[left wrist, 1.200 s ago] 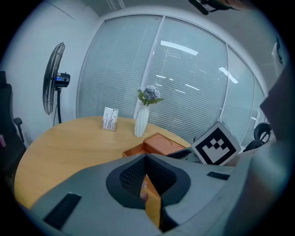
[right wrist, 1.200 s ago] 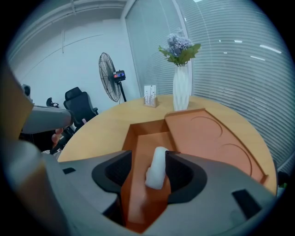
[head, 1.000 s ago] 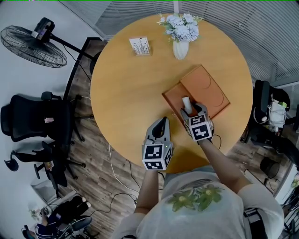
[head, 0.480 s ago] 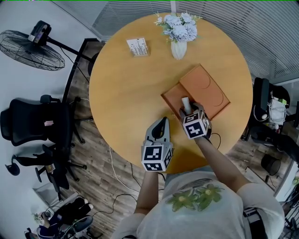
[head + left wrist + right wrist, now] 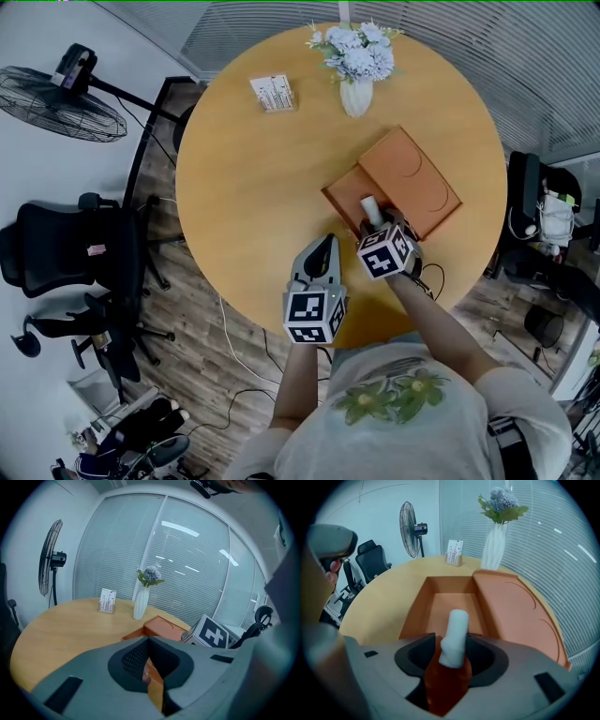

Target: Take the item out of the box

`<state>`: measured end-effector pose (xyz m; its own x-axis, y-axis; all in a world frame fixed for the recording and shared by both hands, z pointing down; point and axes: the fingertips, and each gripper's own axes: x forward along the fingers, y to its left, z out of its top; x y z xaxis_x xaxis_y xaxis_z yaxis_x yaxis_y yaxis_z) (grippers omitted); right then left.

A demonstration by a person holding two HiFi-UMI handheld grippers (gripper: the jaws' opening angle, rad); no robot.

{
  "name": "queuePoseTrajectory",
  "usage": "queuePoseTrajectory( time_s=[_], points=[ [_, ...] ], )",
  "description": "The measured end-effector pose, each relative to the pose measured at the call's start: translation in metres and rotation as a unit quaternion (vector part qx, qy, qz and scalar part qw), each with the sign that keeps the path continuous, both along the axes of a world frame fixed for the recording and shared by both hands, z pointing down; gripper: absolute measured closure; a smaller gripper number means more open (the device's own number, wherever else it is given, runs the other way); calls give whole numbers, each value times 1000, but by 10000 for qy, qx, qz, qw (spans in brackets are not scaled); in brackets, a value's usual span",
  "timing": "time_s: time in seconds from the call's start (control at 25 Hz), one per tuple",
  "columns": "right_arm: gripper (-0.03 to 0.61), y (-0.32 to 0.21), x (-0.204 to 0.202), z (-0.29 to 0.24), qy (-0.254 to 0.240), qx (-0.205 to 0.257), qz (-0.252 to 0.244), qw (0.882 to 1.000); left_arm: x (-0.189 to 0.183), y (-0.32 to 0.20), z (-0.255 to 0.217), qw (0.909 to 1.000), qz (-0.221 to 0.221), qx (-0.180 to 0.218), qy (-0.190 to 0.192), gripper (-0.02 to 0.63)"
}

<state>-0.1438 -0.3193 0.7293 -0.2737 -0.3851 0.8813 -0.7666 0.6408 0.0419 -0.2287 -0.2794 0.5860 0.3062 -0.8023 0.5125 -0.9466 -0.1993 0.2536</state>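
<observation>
the right tongs (image 5: 377, 225) are standing wide apart over the near end of the open box (image 5: 440, 597), w/ the white roll (image 5: 457, 627) sitting between them. they've just been closing a little but aren't clamping. the roll is touching the pad (image 5: 483, 654) on the right of the right gripper view, while a thin strip of box floor is showing betw. the roll and the other pad (image 5: 416, 656). so these tongs are released, not grasping. the roll is sitting inside the box at its near end (whether it's lying flat on the floor i can't tell).

the left tongs (image 5: 323, 244) are hovering over the table (image 5: 253, 178) near its front edge, left of the box and not touching it. their tips are pinching together w/ nothing between them.

counting: 2 tongs, 1 orange box, 1 lid (image 5: 412, 178) lying flat right against the box's far side, 1 white roll, 1 round table. also on the table are 1 white vase (image 5: 356, 94) w/ 1 bunch of flowers (image 5: 352, 47) and 1 small card stand (image 5: 272, 92). on the floor at the left are 1 fan (image 5: 61, 98) and 1 black office chair (image 5: 66, 244).
</observation>
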Motion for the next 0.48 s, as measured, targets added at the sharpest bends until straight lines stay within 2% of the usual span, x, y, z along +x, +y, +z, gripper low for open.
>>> queuePoseTrajectory(
  time_s=[0.08, 0.16, 0.48],
  points=[
    [367, 0, 1, 2, 31, 0, -2, 10000, 0, 0, 2, 10000, 13, -20, 2, 612],
    [413, -1, 2, 3, 44, 32, 13, 10000, 0, 0, 4, 10000, 19, -37, 11, 612],
    [426, -1, 1, 3, -55, -52, 17, 10000, -2, -2, 6, 10000, 6, -58, 21, 612]
  ],
)
